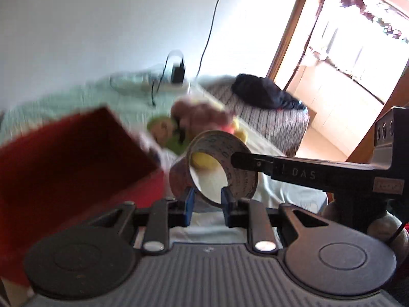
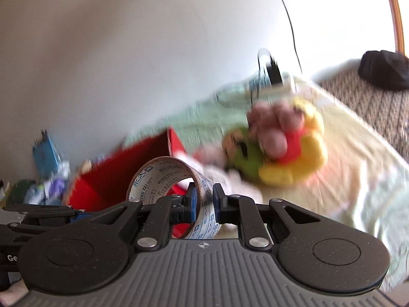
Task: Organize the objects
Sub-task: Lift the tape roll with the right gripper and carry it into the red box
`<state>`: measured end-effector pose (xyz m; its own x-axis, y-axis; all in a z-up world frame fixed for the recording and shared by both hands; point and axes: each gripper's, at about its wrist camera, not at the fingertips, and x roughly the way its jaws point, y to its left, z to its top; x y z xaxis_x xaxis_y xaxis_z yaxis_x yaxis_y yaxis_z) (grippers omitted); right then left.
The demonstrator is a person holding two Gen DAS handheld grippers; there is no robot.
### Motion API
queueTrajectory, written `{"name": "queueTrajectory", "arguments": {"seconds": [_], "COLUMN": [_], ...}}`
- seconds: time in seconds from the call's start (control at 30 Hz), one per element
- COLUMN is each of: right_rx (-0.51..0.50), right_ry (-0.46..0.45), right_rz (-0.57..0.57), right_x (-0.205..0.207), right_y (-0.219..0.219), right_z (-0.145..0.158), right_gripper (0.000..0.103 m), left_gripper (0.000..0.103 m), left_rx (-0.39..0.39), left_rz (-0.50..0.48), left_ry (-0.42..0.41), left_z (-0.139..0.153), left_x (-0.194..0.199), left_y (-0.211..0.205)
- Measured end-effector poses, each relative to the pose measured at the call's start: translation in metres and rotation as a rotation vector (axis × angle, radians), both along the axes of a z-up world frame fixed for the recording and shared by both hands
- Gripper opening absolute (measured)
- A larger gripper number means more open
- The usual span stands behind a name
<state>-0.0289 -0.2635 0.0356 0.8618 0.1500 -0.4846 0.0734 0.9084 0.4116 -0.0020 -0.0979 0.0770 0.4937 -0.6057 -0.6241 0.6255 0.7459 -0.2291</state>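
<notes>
Both claws clamped on 1 tape roll: left claw pads grip the roll's near wall, one pad inside, one outside; right claw likewise on tape roll, gap only wall-thick. Roll is held up in the air, over bed, near edge of 1 red box at left. 1 blurry plush toy pile lies further out, right of box. 1 charger far back.

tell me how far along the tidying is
Nothing clearly looks put away yet. In hand: both the left gripper and the right gripper have their jaws shut on the tape roll, held above the bed near the red box. Left: the plush toys lie loose on the sheet.
</notes>
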Motion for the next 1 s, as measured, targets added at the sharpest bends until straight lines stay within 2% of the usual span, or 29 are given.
{"name": "queueTrajectory", "arguments": {"seconds": [0.13, 0.23, 0.3, 0.5, 0.63, 0.7, 0.83, 1.0], "right_rx": [-0.014, -0.031, -0.041, -0.153, -0.241, -0.274, -0.344, -0.384], "right_ry": [-0.053, -0.051, -0.019, 0.136, 0.239, 0.277, 0.297, 0.285], "right_rz": [0.026, 0.073, 0.105, 0.173, 0.192, 0.2, 0.209, 0.219], "right_x": [0.031, 0.066, 0.087, 0.155, 0.19, 0.2, 0.212, 0.222], "right_y": [0.017, 0.038, 0.053, 0.089, 0.101, 0.106, 0.116, 0.128], "right_z": [0.013, 0.018, 0.014, -0.008, -0.024, -0.03, -0.04, -0.045], "right_gripper": [0.016, 0.016, 0.016, 0.015, 0.015, 0.015, 0.016, 0.015], "left_gripper": [0.022, 0.022, 0.022, 0.022, 0.022, 0.022, 0.021, 0.021], "left_rx": [-0.001, -0.002, -0.003, -0.016, -0.046, -0.058, -0.068, -0.035], "left_rz": [0.069, 0.149, 0.201, 0.317, 0.349, 0.363, 0.379, 0.388], "left_ry": [-0.06, -0.042, -0.015, 0.148, 0.259, 0.294, 0.328, 0.331], "left_z": [0.012, 0.01, 0.001, -0.045, -0.078, -0.086, -0.091, -0.098], "left_x": [0.019, 0.042, 0.062, 0.131, 0.165, 0.175, 0.178, 0.187], "left_y": [0.014, 0.039, 0.051, 0.073, 0.079, 0.082, 0.085, 0.082]}}
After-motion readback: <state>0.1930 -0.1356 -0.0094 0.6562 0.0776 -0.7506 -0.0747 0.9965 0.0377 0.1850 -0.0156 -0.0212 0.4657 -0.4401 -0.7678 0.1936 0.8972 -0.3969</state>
